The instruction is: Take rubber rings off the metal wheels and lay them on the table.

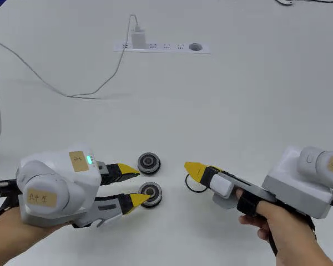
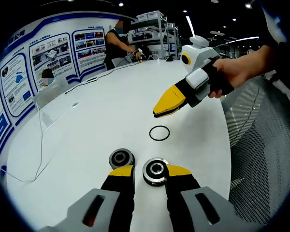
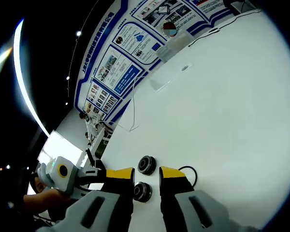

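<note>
While the left gripper (image 1: 137, 185) holds its yellow-tipped jaws apart on either side of the nearer small round metal wheel (image 1: 150, 194), the farther matching wheel (image 1: 149, 163) sits just beside it on the white table (image 1: 222, 100); one thin black rubber ring (image 2: 159, 133) lies flat to their right, below the right gripper (image 1: 195, 170), whose jaws stand slightly apart and empty; one ring looks done, at least one probably left, though I cannot tell which wheel is bare

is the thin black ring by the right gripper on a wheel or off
Off: the rubber ring lies flat on the table, bare inside, apart from the nearer wheel and the farther wheel.
</note>
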`<action>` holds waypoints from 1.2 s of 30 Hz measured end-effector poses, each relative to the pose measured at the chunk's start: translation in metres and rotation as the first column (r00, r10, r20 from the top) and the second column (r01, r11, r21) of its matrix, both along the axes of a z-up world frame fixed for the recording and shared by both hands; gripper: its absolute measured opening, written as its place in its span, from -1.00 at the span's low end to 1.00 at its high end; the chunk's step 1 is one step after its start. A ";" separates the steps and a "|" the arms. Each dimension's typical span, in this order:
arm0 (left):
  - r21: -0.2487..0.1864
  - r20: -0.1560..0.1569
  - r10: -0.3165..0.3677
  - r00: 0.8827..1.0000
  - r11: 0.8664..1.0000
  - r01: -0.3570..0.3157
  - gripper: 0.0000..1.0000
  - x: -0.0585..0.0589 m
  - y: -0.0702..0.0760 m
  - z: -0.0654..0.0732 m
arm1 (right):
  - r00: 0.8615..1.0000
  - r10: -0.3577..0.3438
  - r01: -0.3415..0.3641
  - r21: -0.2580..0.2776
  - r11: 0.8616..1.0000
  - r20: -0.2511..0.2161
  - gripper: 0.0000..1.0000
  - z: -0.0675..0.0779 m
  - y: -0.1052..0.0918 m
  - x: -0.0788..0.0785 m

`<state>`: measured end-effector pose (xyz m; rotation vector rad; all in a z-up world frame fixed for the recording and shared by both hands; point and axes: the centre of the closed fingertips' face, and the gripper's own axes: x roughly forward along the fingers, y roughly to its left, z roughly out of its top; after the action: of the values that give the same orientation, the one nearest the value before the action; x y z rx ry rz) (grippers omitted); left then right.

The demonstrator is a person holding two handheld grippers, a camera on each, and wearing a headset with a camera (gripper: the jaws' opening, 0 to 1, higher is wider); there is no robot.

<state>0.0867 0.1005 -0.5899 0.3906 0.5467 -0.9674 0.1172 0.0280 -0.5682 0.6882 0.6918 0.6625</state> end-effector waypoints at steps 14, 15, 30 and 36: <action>0.016 -0.037 -0.034 0.999 0.999 0.035 -0.61 -0.004 -0.009 -0.012 | 0.999 0.025 -0.022 0.065 0.998 -0.048 -0.57 -0.003 0.009 -0.007; 0.016 -0.039 -0.034 0.999 0.999 0.035 -0.61 -0.004 -0.009 -0.013 | 0.998 0.018 -0.013 0.083 0.996 -0.063 -0.57 -0.003 0.009 -0.006; 0.007 -0.047 -0.044 0.998 0.999 0.044 -0.70 -0.003 -0.011 -0.016 | 0.997 0.024 -0.016 0.100 0.995 -0.075 -0.57 -0.002 0.014 -0.008; -0.002 -0.053 -0.045 0.998 0.999 0.045 -0.72 -0.004 -0.012 -0.016 | 0.996 0.034 -0.026 0.107 0.994 -0.082 -0.57 -0.002 0.017 -0.011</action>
<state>0.0825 0.0888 -0.6062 0.3785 0.5877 -1.0232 0.1057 0.0445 -0.5705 0.8086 0.7491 0.7051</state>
